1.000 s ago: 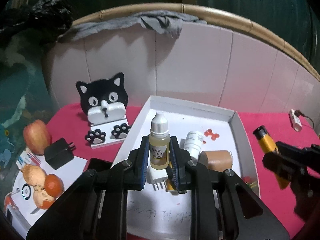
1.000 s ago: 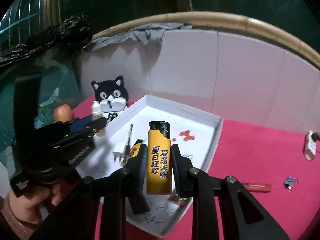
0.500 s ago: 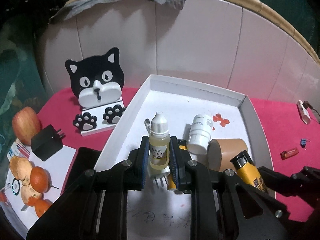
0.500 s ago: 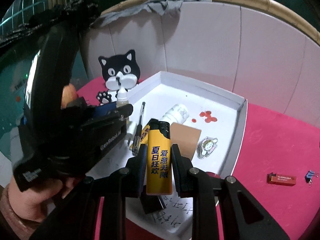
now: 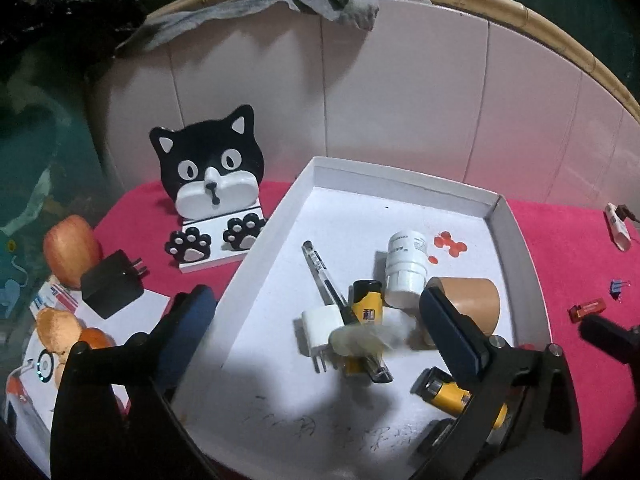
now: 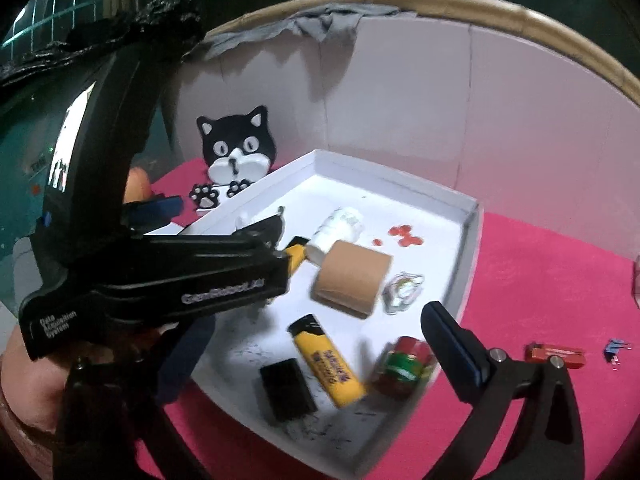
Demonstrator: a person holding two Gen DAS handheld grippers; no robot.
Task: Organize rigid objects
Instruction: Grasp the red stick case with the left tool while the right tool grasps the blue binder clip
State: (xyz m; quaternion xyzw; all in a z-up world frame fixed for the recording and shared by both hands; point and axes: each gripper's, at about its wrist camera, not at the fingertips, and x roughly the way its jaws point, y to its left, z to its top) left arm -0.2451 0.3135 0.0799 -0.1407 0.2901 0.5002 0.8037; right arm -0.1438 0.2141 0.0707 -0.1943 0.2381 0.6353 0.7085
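A white tray [image 5: 400,184] on the red cloth holds a pen [image 5: 320,272], a white plug [image 5: 320,326], a white pill bottle [image 5: 406,268], a tan tape roll [image 5: 468,304] and two yellow lighters [image 5: 366,298]. My left gripper [image 5: 320,320] is open above it. A dropper bottle [image 5: 360,338] shows as a blur in the tray between the fingers. My right gripper [image 6: 316,344] is open over the tray's near part. A yellow lighter [image 6: 326,362] lies in the tray below it, beside a black block [image 6: 286,390] and a red-green jar [image 6: 404,364].
A black cat stand [image 5: 212,196], an apple [image 5: 70,248], a black charger [image 5: 114,282] and oranges [image 5: 60,328] sit left of the tray. A red lighter [image 6: 556,354], a blue clip [image 6: 614,348] and a white stick [image 5: 618,228] lie on the cloth to the right.
Both grippers have opened over the tray. The dropper bottle left the left gripper and is a blur in the tray. The yellow lighter left the right gripper and lies in the tray.
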